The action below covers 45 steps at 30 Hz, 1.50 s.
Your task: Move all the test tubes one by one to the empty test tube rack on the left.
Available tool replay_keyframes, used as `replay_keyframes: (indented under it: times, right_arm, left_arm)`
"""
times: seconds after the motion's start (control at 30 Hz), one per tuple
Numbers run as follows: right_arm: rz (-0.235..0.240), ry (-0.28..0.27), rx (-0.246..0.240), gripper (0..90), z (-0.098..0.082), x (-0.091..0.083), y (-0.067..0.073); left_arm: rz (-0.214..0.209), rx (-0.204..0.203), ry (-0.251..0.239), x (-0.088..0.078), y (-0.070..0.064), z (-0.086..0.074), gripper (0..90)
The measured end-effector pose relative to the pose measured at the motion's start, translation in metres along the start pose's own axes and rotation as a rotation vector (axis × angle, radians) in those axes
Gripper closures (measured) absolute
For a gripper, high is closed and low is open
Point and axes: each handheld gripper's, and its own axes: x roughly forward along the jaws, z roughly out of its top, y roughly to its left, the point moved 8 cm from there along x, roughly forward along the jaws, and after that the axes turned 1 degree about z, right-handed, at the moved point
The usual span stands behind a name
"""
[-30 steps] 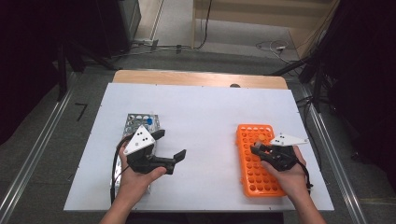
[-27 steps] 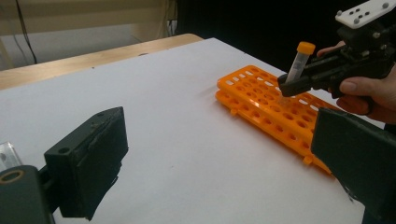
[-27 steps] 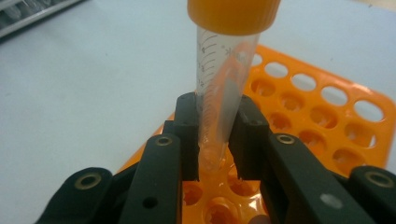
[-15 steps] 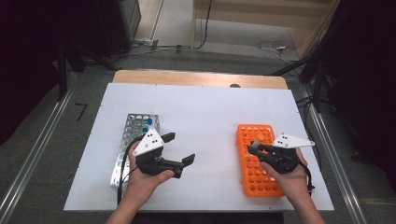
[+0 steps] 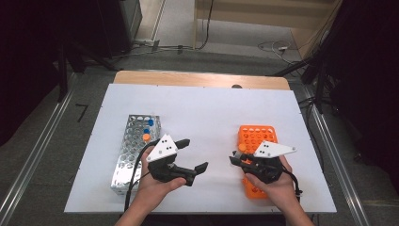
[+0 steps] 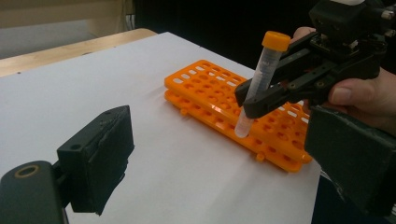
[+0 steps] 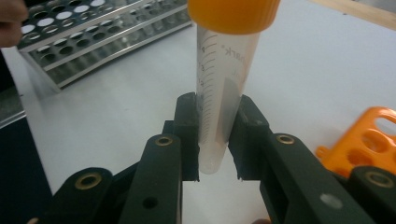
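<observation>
Even overhead light fell on the white bench, which was bright without harsh glare, while the room around it lay dark. Shadows were soft and faint. The near jaws and the tube's orange cap were blurred in the gripper views.

Bare table lies open between the metal rack and orange rack. Blue- and orange-capped tubes stand in the metal rack's far end.

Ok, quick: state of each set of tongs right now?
Left tongs: open, empty.
Right tongs: closed on the orange-capped tube.
</observation>
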Motion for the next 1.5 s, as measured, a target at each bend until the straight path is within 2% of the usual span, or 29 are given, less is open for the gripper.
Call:
replay_keyframes:
  times: [0.27, 0.4, 0.5, 0.7, 0.93, 1.2, 1.4, 1.5]
  right_arm:
    - [0.065, 0.014, -0.036, 72.5, 0.003, 0.01, 0.024]
    - [0.092, 0.021, -0.058, 72.5, 0.004, 0.014, 0.035]
    - [0.109, 0.028, -0.071, 72.5, 0.004, 0.017, 0.043]
    - [0.141, 0.037, -0.099, 72.5, 0.004, 0.022, 0.058]
    - [0.162, 0.043, -0.114, 72.5, 0.004, 0.025, 0.065]
    - [0.167, 0.041, -0.106, 72.4, 0.004, 0.025, 0.067]
    - [0.186, 0.027, -0.098, 71.5, 0.005, 0.024, 0.068]
    - [0.2, 0.025, -0.096, 62.9, 0.004, 0.023, 0.067]
  left_arm:
    - [-0.052, 0.018, 0.013, 0.01, -0.015, -0.001, 15.6]
    - [-0.085, 0.032, 0.019, 0.014, -0.023, -0.002, 22.5]
    - [-0.107, 0.046, 0.024, 0.018, -0.03, -0.003, 29.9]
    - [-0.149, 0.044, 0.029, 0.021, -0.037, -0.004, 48.0]
    - [-0.168, 0.059, 0.051, 0.024, -0.041, -0.007, 67.9]
    - [-0.149, 0.087, 0.041, 0.023, -0.043, -0.007, 70.6]
    - [-0.151, 0.087, 0.038, 0.021, -0.043, -0.007, 70.7]
    - [-0.137, 0.075, 0.024, 0.017, -0.039, -0.005, 70.8]
